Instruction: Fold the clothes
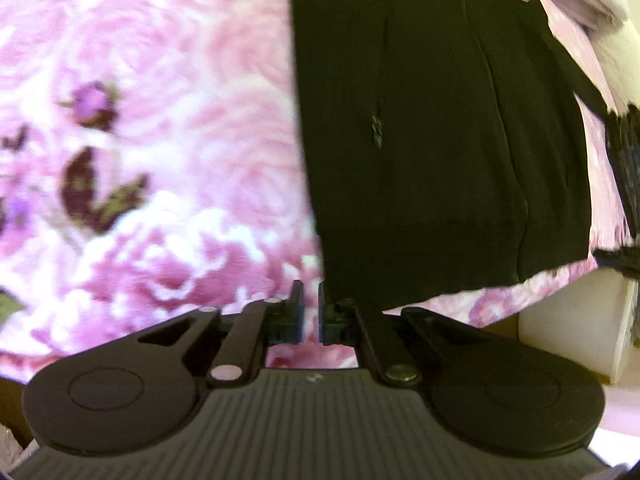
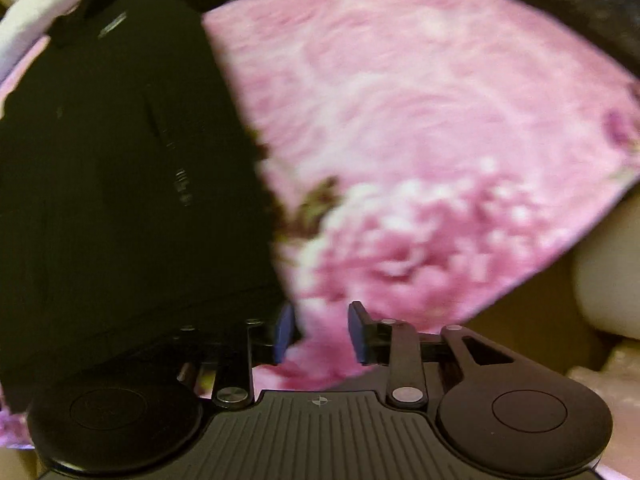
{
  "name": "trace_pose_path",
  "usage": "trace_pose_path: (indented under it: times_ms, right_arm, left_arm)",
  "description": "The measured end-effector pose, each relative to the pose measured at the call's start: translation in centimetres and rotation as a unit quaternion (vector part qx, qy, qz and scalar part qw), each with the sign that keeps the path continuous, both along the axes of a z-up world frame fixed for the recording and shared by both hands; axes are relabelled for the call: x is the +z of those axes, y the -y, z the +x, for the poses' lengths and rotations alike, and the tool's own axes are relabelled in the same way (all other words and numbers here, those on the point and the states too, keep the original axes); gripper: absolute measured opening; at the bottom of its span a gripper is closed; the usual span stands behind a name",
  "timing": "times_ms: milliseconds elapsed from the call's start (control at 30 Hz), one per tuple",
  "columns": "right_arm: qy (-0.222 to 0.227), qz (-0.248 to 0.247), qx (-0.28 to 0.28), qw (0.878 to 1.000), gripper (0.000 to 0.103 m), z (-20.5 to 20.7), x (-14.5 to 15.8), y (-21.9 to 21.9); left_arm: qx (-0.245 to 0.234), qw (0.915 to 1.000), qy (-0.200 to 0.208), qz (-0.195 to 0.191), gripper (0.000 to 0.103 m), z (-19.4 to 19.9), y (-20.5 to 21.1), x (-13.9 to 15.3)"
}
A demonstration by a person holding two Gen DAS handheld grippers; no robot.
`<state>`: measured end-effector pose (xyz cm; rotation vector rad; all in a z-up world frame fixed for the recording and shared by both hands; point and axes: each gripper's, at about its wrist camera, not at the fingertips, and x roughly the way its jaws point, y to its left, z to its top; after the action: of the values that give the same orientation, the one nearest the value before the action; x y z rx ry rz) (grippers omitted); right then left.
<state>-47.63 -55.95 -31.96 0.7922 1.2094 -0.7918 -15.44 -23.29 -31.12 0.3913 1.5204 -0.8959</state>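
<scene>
Cloth on cloth, matt plastic tools

Black garment [image 1: 432, 140] is matt, smooth cloth; beneath it, the pink floral blanket [image 1: 168, 168] looks soft; left gripper [image 1: 311, 312] is matt black plastic.

Open passage: broad floral bedspread [image 1: 160, 160] beside the black garment [image 1: 420, 140], flat and unobstructed ahead of both claws. Obstacles: a dark knitted item [image 1: 624, 184] at the bedspread's far edge, and a pale pillow [image 2: 36, 12] beyond the garment.

a black garment [image 1: 432, 128] lies flat, folded into a long strip, on pink floral bedding [image 1: 168, 140].
</scene>
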Motion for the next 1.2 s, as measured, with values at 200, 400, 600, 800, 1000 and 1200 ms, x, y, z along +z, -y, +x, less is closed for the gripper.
trace_pose_path:
  times_ms: [200,400,600,800,1000,1200]
  right_arm:
    - [0.048,-0.004,0.016,0.999,0.047,2.1,3.8,-2.3]
    - [0.098,0.015,0.053,0.994,0.049,7.7,6.0,-6.1]
    - [0.125,0.009,0.098,0.987,0.051,14.6,7.4,-11.1]
    - [0.145,0.003,0.136,0.980,0.051,24.3,7.7,-17.2]
    - [0.120,0.016,0.127,0.985,0.051,34.5,6.1,-23.7]
    - [0.098,0.024,0.174,0.980,0.051,41.9,5.4,-28.8]
  left_arm:
    - [0.037,0.9972,0.054,-0.036,0.024,1.3,-0.7,5.5]
    - [0.054,0.9891,0.122,-0.063,0.030,5.7,-0.6,9.6]
    - [0.041,0.9790,0.190,-0.061,0.034,14.4,-4.1,10.6]
    - [0.032,0.9739,0.212,-0.074,0.042,29.0,-6.2,8.8]
    - [0.042,0.9770,0.176,-0.114,0.046,41.8,-6.0,4.3]
    - [0.015,0.9822,0.137,-0.128,0.044,47.1,-4.0,-0.1]
